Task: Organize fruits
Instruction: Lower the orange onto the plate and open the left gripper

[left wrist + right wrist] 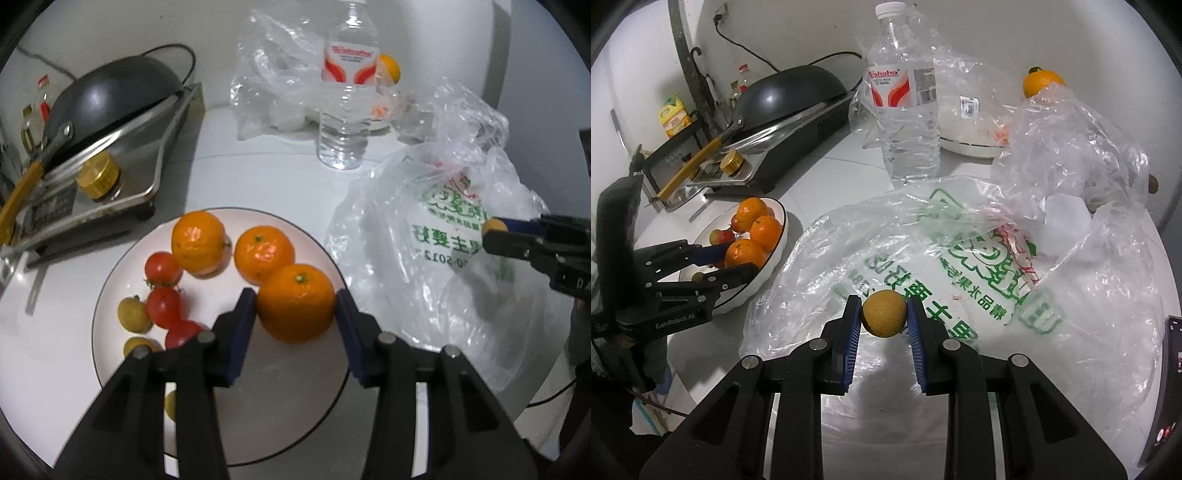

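My left gripper (295, 306) is shut on an orange (296, 303) over the white plate (295, 424). The plate also holds two more oranges (199, 243), three small red tomatoes (163, 268) and several small tan longans (133, 314). My right gripper (883, 314) is shut on a tan longan (884, 314) above the printed plastic bag (960, 266). The plate (775, 254) and the left gripper (735, 262) show at the left of the right wrist view. The right gripper (495, 236) shows at the right edge of the left wrist view, over the bag (424, 240).
A water bottle (905, 103) stands behind the bag. A lone orange (1042, 83) sits far back beside clear bags and a white dish (971, 147). A stove with an upturned black wok (786, 96) and a gold lid (732, 162) stands at the left.
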A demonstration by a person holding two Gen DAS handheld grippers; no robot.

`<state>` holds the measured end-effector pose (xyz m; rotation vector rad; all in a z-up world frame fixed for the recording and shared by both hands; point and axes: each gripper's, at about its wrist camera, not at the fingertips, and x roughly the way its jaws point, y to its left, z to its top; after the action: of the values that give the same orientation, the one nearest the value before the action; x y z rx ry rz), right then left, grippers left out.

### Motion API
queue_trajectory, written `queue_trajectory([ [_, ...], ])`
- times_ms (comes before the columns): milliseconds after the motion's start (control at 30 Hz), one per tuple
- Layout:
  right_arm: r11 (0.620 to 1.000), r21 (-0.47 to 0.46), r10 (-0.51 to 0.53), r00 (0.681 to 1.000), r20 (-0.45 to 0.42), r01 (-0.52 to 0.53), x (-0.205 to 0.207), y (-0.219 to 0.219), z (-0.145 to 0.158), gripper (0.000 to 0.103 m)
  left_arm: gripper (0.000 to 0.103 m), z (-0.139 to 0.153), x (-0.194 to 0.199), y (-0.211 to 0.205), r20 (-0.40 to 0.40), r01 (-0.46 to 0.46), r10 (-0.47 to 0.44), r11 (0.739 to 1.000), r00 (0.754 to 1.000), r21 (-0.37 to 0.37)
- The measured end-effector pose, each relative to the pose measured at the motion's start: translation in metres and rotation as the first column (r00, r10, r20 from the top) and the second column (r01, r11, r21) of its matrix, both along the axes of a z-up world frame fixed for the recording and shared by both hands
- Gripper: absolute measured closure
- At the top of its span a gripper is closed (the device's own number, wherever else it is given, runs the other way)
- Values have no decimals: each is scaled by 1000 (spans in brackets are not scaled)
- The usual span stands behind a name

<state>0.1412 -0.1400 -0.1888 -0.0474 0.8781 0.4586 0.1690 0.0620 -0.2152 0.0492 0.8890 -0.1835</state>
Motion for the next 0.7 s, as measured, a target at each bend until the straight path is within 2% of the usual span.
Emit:
queue_trajectory([
  [100, 1000, -6, 1, 1000, 5, -1, -1, 2, 2, 76, 56, 1, -1, 0, -6, -2, 2, 1000, 1000, 0],
  [167, 1000, -10, 4, 1000, 8, -4, -2, 5, 4, 76, 52, 5, -6, 1, 13, 4, -4, 1000, 1000, -11],
  [367, 999, -23, 22, 1000, 21, -21, -8, 19, 11, 76, 52, 16, -21, 6, 55, 20, -19, 999, 998, -30],
  [700, 996, -52, 77, 996, 52, -74, -21, 56, 27, 76, 51, 34, -53, 37, 125, -27, 30, 999, 992, -24],
])
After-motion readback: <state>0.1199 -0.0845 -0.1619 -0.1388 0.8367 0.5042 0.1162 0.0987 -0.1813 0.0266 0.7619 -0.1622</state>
